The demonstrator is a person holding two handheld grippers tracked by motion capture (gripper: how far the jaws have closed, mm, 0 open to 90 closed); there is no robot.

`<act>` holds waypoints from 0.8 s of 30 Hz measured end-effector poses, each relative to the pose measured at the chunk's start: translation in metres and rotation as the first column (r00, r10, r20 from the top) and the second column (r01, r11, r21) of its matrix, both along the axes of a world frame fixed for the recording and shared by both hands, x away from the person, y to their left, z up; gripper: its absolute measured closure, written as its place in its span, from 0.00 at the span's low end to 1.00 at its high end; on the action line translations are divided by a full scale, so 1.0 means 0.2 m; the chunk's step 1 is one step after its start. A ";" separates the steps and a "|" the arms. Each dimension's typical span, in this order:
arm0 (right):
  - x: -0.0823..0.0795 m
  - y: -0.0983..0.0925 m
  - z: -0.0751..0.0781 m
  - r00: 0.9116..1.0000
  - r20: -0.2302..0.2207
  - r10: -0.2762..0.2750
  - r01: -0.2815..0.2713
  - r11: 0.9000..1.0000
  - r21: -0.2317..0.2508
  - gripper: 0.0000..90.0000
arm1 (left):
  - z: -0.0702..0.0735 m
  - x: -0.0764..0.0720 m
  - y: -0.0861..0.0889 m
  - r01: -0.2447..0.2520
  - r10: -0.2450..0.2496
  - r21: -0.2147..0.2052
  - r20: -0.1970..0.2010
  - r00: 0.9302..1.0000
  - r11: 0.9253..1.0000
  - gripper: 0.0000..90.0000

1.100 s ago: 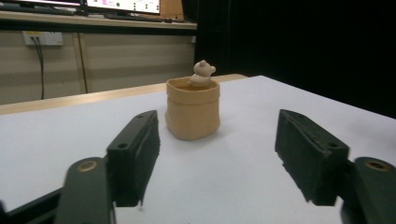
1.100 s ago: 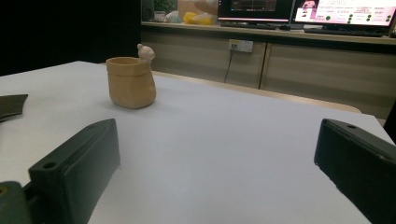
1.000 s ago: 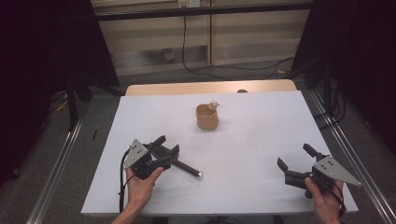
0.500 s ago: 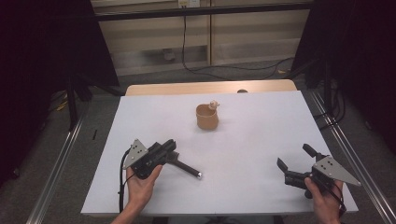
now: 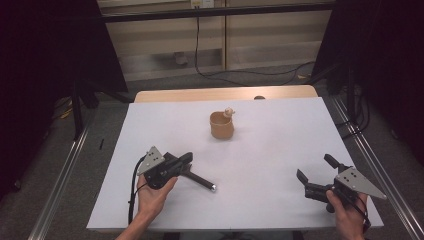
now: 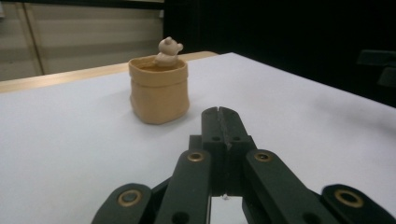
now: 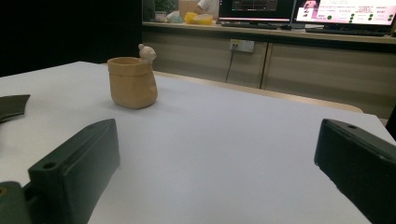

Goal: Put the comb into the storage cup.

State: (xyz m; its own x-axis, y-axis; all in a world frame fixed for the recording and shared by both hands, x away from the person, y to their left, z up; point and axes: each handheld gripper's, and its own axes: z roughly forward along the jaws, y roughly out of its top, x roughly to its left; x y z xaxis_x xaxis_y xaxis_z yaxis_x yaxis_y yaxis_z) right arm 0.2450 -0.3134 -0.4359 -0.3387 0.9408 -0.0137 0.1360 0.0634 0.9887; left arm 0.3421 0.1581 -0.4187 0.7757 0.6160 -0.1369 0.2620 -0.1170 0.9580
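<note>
Pen point(image 5: 199, 179) lies flat on the white counter point(image 5: 270, 150) in the high view, long axis running from the left tool point(image 5: 187, 159) down-right, silver tip away. That tool's jaws have just closed, pressed together on the pen's near end. Right tool point(image 5: 314, 175) gapes wide, empty.

Left gripper view: jaws meet; tan pot point(image 6: 159, 89) stands upright beyond.

Right gripper view: jaws spread wide apart, pot point(image 7: 132, 82) far left.

A thin black pen point(image 5: 199, 179) with a shiny silver tip lies flat in the lower left of the high view, slanting down to the right, its top end tucked under the left tongs. A small tan pot point(image 5: 221, 125) like a soft little bag stands upright near the middle, a tiny pale bear point(image 5: 229, 111) on its rim.
</note>
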 end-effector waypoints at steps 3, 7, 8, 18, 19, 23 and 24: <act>0.00 0.00 0.00 1.000 0.000 0.004 -0.004 1.000 0.000 0.00 | -0.01 0.01 -0.02 0.006 -0.006 0.028 -0.027 1.000 1.000 1.00; 0.00 0.00 0.00 1.000 -0.001 0.007 -0.007 1.000 -0.002 0.00 | 0.02 0.01 -0.03 0.008 -0.007 0.021 -0.036 0.999 1.000 1.00; 0.00 0.00 0.00 1.000 -0.001 0.006 -0.006 1.000 -0.002 0.00 | 0.02 0.02 -0.04 0.011 -0.010 0.024 -0.042 0.999 1.000 1.00; 0.00 0.00 0.00 1.000 -0.002 0.008 -0.008 1.000 -0.005 0.00 | 0.05 0.04 -0.11 0.083 -0.075 0.064 -0.117 0.990 0.995 1.00; 0.00 0.00 0.00 1.000 -0.002 0.008 -0.008 1.000 -0.005 0.00 | 0.04 0.04 -0.11 0.084 -0.076 0.061 -0.123 0.990 0.995 1.00; 0.00 0.01 0.00 1.000 0.005 0.011 -0.011 1.000 -0.003 0.00 | 0.04 0.05 -0.12 0.099 -0.084 0.088 -0.158 0.984 0.991 1.00; 0.00 0.01 0.00 1.000 0.004 0.012 -0.012 1.000 -0.003 0.00 | 0.04 0.05 -0.13 0.097 -0.081 0.090 -0.166 0.983 0.991 1.00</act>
